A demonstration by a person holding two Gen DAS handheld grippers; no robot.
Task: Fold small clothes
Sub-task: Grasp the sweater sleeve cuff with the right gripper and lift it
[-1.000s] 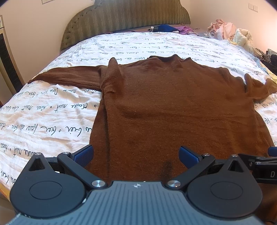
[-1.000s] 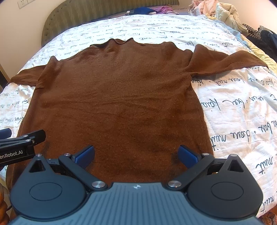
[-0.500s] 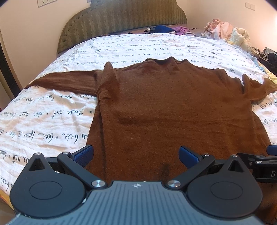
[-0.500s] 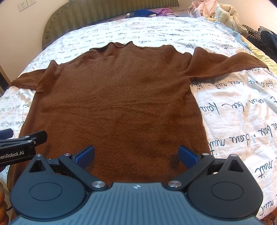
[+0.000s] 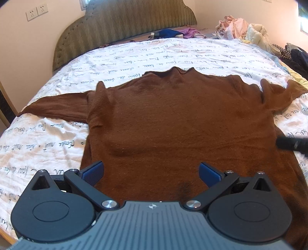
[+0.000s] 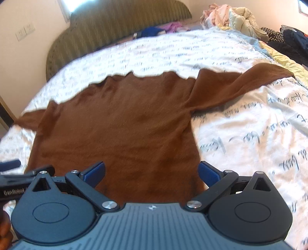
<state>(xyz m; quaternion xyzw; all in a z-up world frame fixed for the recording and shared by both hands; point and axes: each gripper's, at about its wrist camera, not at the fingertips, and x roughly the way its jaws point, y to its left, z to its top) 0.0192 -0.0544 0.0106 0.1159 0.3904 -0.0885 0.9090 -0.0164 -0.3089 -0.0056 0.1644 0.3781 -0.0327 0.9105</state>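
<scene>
Left wrist view: left hand-held gripper (image 5: 151, 171) jaws spread wide, nothing between the blue pads (image 5: 93, 171); it sits over the near hem of the brown sweater (image 5: 173, 123). Sweater lies flat and face-down or face-up (cannot tell which) on the bed (image 5: 134, 55), collar at the far end, hem near. Its left sleeve (image 5: 55, 105) stretches out flat to the left; the right sleeve (image 5: 279, 94) is bunched and raised at the shoulder. Bedsheet is white with dark script lettering. A blurred dark part of the right hand-held gripper (image 5: 292, 144) enters at the right edge, above the sweater's right side. Far end: green padded headboard (image 5: 123, 25); a pile of clothes (image 5: 242, 28) at the far right; two wall sockets (image 5: 36, 12) at the far left. Right wrist view (motion-blurred): right hand-held gripper (image 6: 152, 172) also spread wide and empty, over the sweater's (image 6: 119, 125) near hem towards its right side seam. Right sleeve (image 6: 236, 86) runs out to the far right across the sheet. Part of the left hand-held gripper (image 6: 21, 178) shows at the near left edge, lettering on its side, over the sweater's left hem. Headboard (image 6: 115, 28) and clothes pile (image 6: 231, 17) at the far end.
</scene>
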